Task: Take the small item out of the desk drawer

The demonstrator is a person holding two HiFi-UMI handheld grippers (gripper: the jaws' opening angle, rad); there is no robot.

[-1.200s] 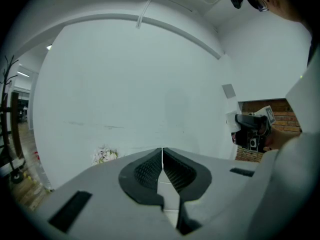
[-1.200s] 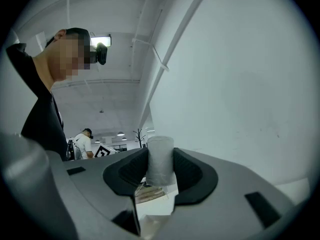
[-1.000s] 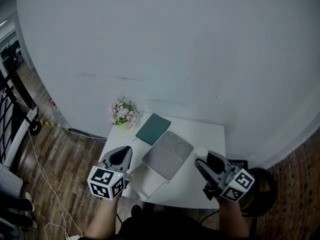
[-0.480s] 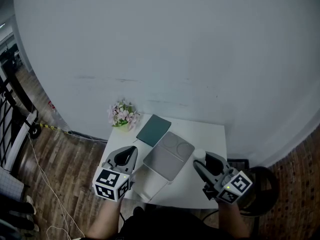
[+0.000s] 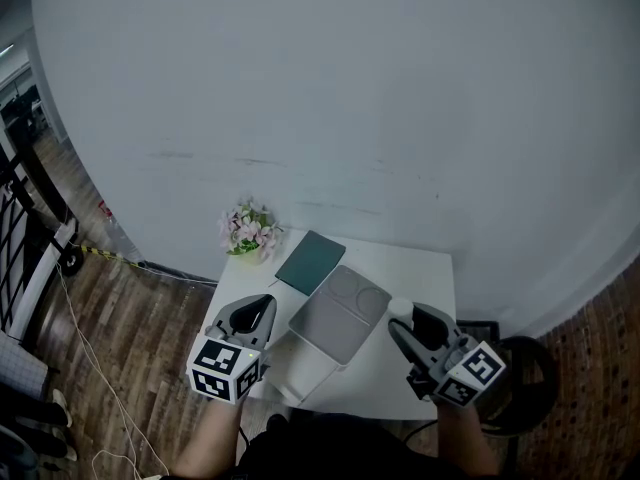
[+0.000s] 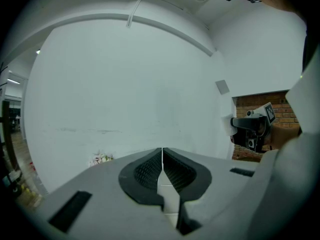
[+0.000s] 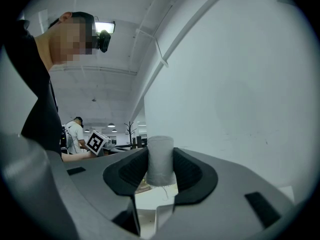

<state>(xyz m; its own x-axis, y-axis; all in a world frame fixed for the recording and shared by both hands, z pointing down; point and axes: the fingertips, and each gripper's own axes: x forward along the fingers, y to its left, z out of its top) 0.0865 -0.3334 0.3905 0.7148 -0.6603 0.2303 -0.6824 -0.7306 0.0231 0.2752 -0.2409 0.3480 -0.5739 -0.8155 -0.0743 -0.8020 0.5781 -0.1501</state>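
Head view is filled mostly by a plain white wall (image 5: 330, 88), rising beyond both grippers, and a wood-plank floor (image 5: 130, 318) is seen to the left of the left gripper (image 5: 260, 306). A small white desk (image 5: 415, 268) is set against the wall, and both grippers are held above its near edge. An open white drawer (image 5: 300, 378) is seen pulled out at the desk's front, just to the right of the left gripper and well to the left of the right gripper (image 5: 404, 323). A grey tray (image 5: 335, 313) with round recesses is laid on the desktop between the two grippers. A dark green notebook (image 5: 309, 262) is placed beyond the tray, and a pot of pink flowers (image 5: 248, 230) is stood at the far corner, ahead of the left gripper.

In the left gripper view, the left gripper (image 6: 162, 156) is seen pressed together, pad against pad, with nothing between them.

In the right gripper view, the right gripper (image 7: 160, 170) is seen pinching a small pale roll (image 7: 160, 156), held upright between the pads, and a loose thread is seen hanging from its lower end. The roll (image 5: 400, 308) is thus held above the desktop, outside the drawer, at the right gripper's tips.
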